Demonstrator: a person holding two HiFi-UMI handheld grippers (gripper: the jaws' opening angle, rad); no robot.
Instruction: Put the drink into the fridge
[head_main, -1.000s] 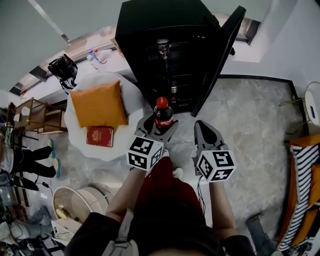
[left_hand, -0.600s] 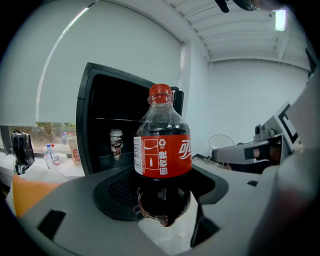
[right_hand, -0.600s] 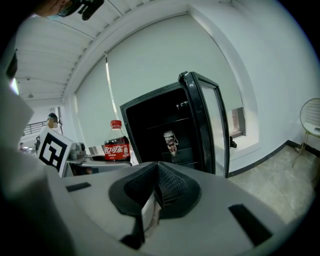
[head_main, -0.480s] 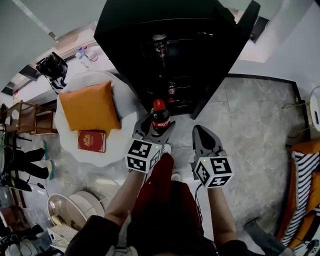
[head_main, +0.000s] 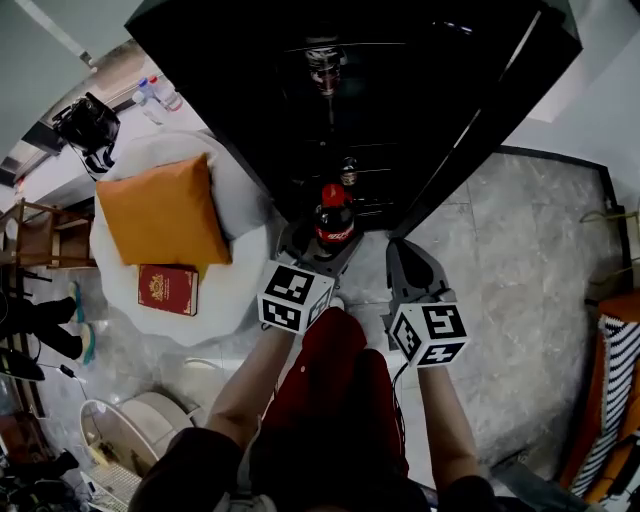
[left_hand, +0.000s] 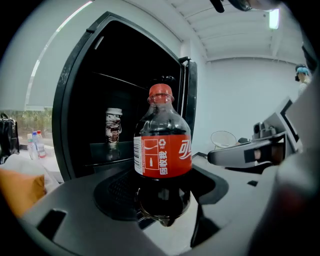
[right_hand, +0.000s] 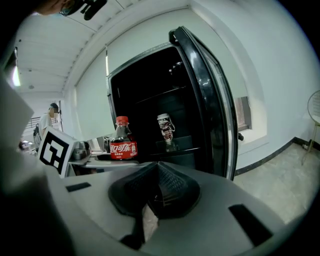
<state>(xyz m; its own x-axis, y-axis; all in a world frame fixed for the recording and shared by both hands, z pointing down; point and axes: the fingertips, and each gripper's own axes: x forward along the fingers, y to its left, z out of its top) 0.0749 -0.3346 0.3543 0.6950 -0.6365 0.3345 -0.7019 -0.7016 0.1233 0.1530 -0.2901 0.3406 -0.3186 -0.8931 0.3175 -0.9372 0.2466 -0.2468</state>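
The left tool (head_main: 330, 245) gripped the cola bottle (left_hand: 162, 155) upright, squared to the open fridge (head_main: 400, 120) for shelving, while the right tool (right_hand: 158, 172) hung pinched together, empty.

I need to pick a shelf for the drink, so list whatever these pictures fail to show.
- Inside of the fridge, head view: too dark to count shelves.
- The small item on a lower shelf, head view: too small to identify.
- Lower half of the bottle, head view: hidden by the left gripper.
- Top of the fridge: cut off by the head view's upper edge.
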